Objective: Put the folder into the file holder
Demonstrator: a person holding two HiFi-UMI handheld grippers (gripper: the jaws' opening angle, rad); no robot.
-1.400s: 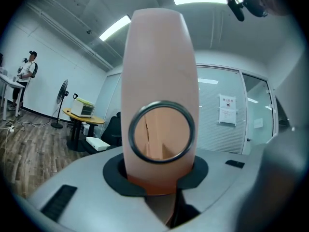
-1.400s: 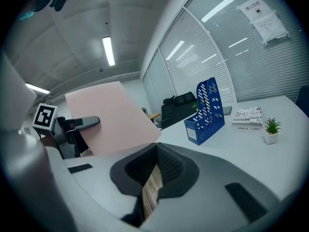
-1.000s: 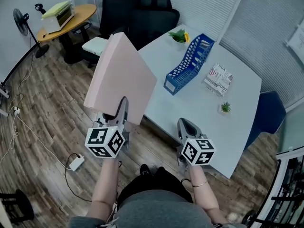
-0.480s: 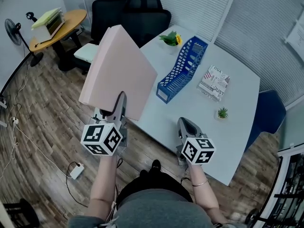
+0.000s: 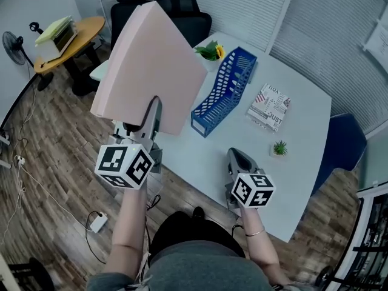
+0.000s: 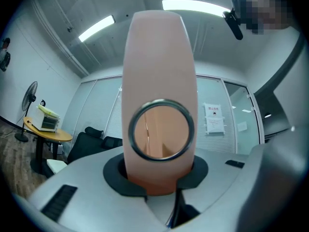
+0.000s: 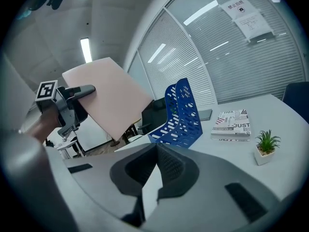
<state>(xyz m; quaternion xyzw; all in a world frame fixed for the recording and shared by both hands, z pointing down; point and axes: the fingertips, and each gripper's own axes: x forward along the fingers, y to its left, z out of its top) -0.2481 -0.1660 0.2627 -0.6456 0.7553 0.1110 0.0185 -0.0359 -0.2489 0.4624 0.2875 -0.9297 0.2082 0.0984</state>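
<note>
My left gripper (image 5: 154, 107) is shut on the lower end of a large pink folder (image 5: 151, 65) and holds it up, tilted, over the near left corner of the white table (image 5: 303, 168). In the left gripper view the folder's spine (image 6: 159, 71), with its metal ring (image 6: 161, 129), stands upright between the jaws. The blue perforated file holder (image 5: 224, 90) lies on the table just right of the folder, apart from it. My right gripper (image 5: 237, 157) hovers at the table's near edge, shut with nothing in it. From the right gripper view, the folder (image 7: 108, 93) hangs left of the file holder (image 7: 181, 112).
On the table lie a printed booklet (image 5: 268, 106), a small potted plant (image 5: 279, 148) and a yellow-flowered plant (image 5: 210, 50). Black office chairs (image 5: 182, 20) stand behind the table, a blue chair (image 5: 342, 144) at its right. A round wooden table (image 5: 73, 32) and a fan (image 5: 12, 41) are far left.
My left gripper has lifted the folder higher and carried it toward the table and the file holder. The right gripper has shifted forward a little along the table's edge.
</note>
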